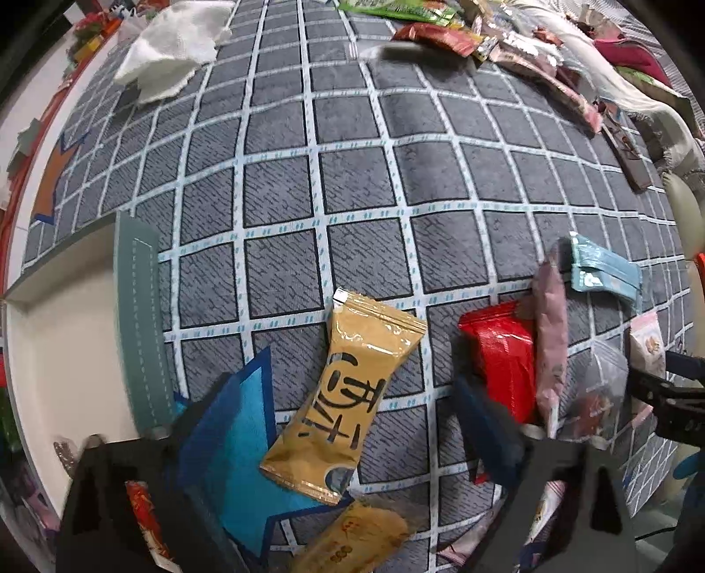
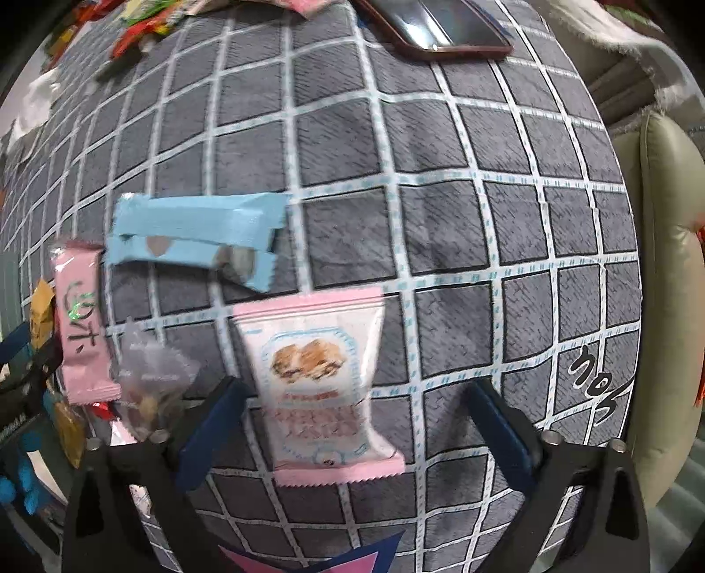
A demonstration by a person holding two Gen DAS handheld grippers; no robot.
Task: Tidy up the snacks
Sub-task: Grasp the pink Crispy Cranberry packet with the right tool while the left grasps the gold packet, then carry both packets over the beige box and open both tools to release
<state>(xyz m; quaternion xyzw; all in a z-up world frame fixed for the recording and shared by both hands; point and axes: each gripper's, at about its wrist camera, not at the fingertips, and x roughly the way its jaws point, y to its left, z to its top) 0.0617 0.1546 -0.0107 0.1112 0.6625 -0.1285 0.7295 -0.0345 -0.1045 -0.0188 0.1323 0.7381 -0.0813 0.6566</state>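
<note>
In the left wrist view my left gripper is open just above a gold snack packet lying between its blue fingers on the grey checked cloth. A red packet, a pink packet and light-blue bars lie to its right. In the right wrist view my right gripper is open around a pink-and-white cookie packet flat on the cloth. Light-blue bars, a pink packet and a clear packet lie to its left.
A white box with a green edge stands at the left. A white cloth and a pile of mixed snacks lie at the far side. A phone lies far ahead of the right gripper; a beige cushion borders the right.
</note>
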